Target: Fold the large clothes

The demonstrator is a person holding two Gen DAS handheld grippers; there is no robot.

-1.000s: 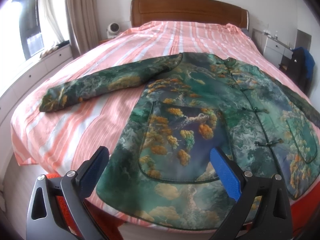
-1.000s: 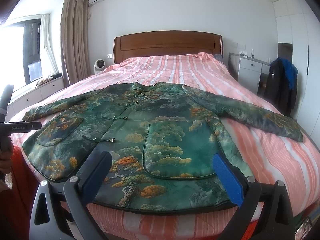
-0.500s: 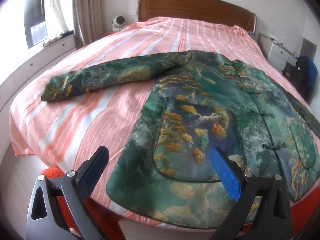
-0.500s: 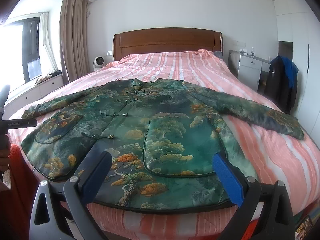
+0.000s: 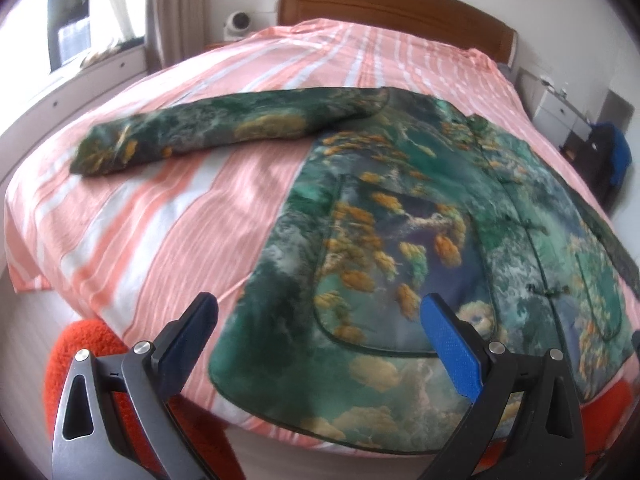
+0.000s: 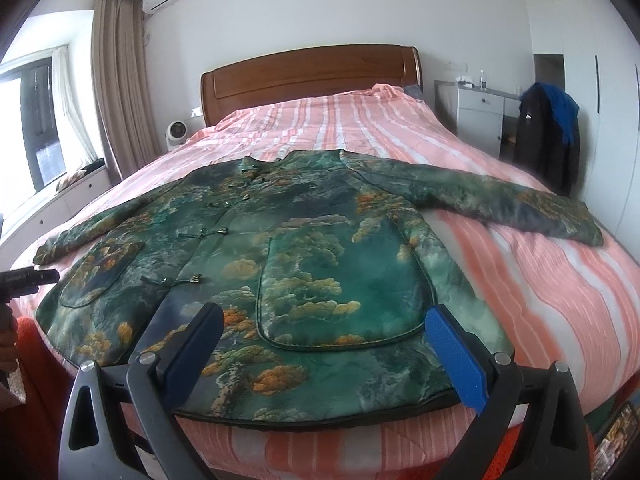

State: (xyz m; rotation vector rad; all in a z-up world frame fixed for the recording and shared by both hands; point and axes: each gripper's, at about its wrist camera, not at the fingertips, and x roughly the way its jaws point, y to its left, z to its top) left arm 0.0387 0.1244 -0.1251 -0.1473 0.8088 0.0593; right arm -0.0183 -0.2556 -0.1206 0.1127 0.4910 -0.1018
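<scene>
Jacket: a green jacket (image 6: 304, 264) printed with trees and clouds lies flat and face up on the bed (image 6: 552, 292), unfolded, near the foot end.
Long axis of the body: it runs along the bed's length, with the collar (image 6: 250, 165) pointing toward the headboard (image 6: 312, 76) and the hem (image 6: 320, 416) at the foot edge of the bed.
Sleeves: both are spread outward across the bed, roughly at right angles to the body. In the left wrist view one sleeve (image 5: 224, 132) reaches toward the window side of the bed; in the right wrist view the other sleeve (image 6: 492, 200) reaches toward the side of the bed nearest the white cabinet (image 6: 476, 116).
Front closure: a line of knot buttons (image 6: 200, 234) runs from collar to hem, parallel to the bed's length.
Pockets: a rounded patch pocket (image 6: 340, 288) sits on each front panel, close to the hem.
Left gripper (image 5: 320, 344): it hovers off the foot of the bed above the hem corner on the window side, with its blue pads spread wide and nothing between them.
Right gripper (image 6: 324, 352): it hovers off the foot of the bed above the hem, its fingers also spread wide, not touching the cloth.
Bedding: an orange and white striped sheet (image 5: 160, 208) covers the bed beneath the jacket.
</scene>
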